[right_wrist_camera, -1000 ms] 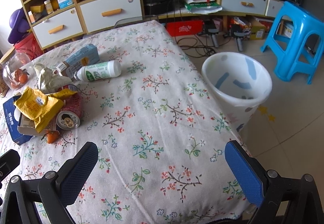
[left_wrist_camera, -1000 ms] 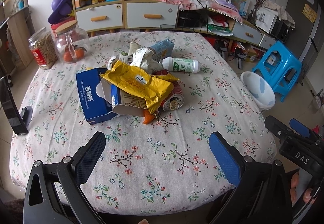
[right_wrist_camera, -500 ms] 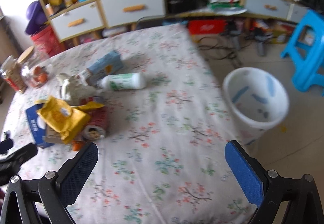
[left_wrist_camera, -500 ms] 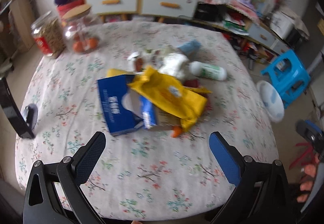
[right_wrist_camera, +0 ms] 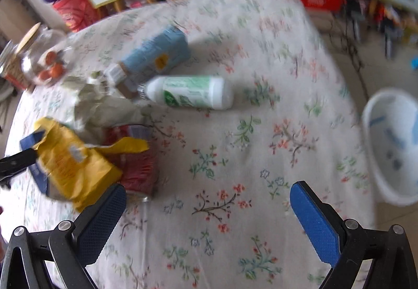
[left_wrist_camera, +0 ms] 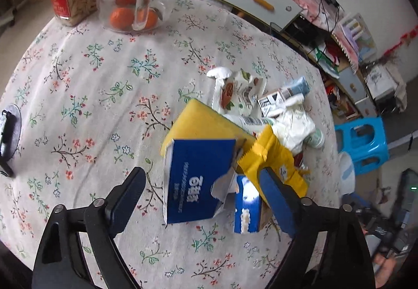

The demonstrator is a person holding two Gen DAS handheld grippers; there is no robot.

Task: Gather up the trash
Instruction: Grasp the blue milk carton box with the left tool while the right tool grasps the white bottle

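The left gripper (left_wrist_camera: 201, 189) has been brought down around the blue box (left_wrist_camera: 197, 179), jaws apart; the right gripper (right_wrist_camera: 209, 206), also apart, is held empty beside the red can (right_wrist_camera: 138, 166). Grasping appears imminent.

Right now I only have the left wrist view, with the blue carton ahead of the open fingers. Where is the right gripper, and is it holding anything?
Observer: The right gripper is open and empty, hanging over bare tablecloth beside the pile.
Operator: I only see a white sliver past the cloth's edge. Is that a bin?
Observer: Yes, a white bin stands just past the tablecloth's right edge, with its mouth open toward the camera.
Operator: What is under the yellow bag?
Observer: A red can, partly covered by the yellow bag. The frame is blurred, but the can seems to lie on its side.
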